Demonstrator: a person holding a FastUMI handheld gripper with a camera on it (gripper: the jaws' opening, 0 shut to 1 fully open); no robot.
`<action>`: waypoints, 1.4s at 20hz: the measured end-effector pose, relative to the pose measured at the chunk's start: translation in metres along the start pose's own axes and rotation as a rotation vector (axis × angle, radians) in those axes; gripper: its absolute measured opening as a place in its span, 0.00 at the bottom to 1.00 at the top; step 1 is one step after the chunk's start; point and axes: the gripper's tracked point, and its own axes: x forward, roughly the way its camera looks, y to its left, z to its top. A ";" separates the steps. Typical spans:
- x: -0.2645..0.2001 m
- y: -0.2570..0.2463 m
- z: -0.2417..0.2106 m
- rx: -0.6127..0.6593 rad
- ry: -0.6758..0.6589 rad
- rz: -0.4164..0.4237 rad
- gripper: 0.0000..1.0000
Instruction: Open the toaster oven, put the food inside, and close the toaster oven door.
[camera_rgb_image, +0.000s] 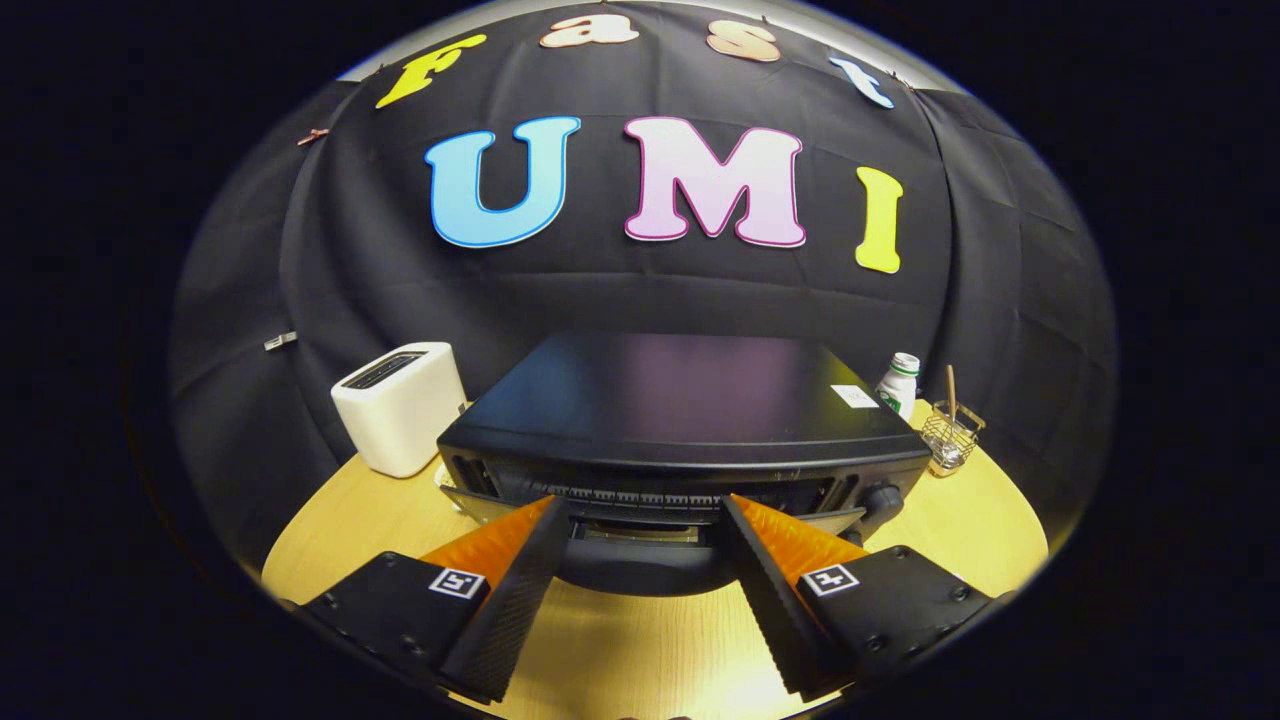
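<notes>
Surface: light wood-grain table (640, 650), rounded edge, w/ black cloth wall (300, 260) hung behind and around it; cloth creased, pinned w/ small clips.

Items on table:
- Toaster oven (680, 400), black, flat matte top, centre of table, front facing the gripper. Small white label on top near its right rear corner. Front strip shows a vented grille and a round knob (883, 498) at the right end. Door appears tipped partly open along the front, a dark curved part hanging below it; exact angle hard to tell.
- White pop-up toaster (400, 405), left of oven, just beside it, upright, slot on top.
- White bottle (900, 382) w/ green band, behind oven's right rear corner, upright.
- Small wire basket (950, 435), right of oven, near bottle; a thin wooden stick stands in it.
- Food: can't make it out here.

Gripper (640, 505): fingers spread wide, nothing held between them. Both tips sit right at the oven's front edge, one either side of the door's middle; contact w/ door cannot be told. Fingers point level, straight at the oven front, table surface below them.
</notes>
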 end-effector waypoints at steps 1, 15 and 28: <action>-0.004 0.000 -0.006 0.001 0.007 0.001 0.99; -0.079 -0.019 -0.149 0.021 0.316 0.004 0.99; -0.154 -0.194 -0.098 -0.057 0.327 0.052 0.99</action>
